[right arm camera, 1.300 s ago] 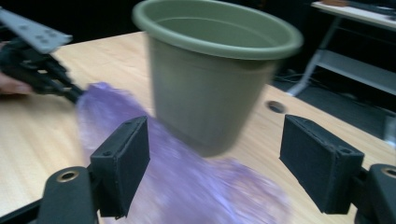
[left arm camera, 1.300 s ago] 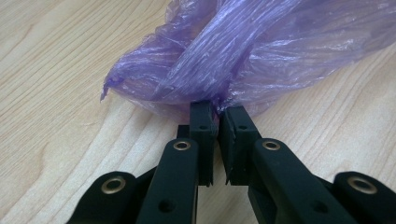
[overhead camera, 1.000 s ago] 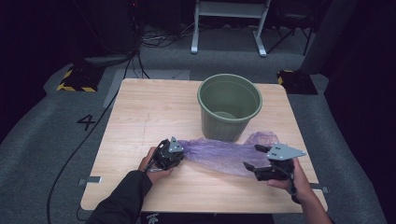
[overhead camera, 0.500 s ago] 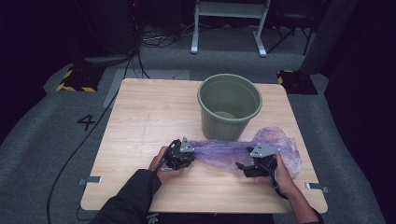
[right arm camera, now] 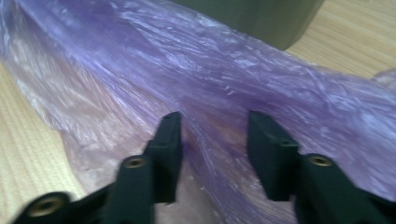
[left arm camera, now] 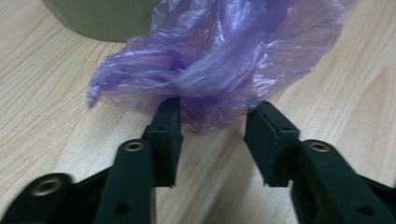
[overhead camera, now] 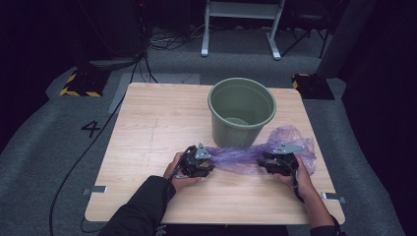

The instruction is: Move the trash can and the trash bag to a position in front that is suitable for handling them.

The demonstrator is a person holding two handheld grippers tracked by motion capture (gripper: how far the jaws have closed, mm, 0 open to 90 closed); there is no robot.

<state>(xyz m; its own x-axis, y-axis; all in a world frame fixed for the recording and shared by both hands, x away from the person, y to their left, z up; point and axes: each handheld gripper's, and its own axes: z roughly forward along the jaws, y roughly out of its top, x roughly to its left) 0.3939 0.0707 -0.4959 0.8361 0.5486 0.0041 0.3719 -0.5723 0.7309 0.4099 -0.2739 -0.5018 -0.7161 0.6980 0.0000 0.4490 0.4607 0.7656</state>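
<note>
A crumpled purple plastic bag lies stretched across the table in front of a green bucket. My left gripper is at the bag's left end, jaws open, the bag's bunched end resting between and just beyond the fingertips. My right gripper is over the right part of the bag, jaws open, with the film spread under and ahead of them. The bucket's wall stands just behind the bag.
The wooden table has free room on its left half and along the front edge. The floor around it is grey carpet with cables and a yellow-black striped block at the left.
Both grippers have moved toward each other along the bag; the right one slid left from the bag's right end, and the bag has bunched up behind it.
</note>
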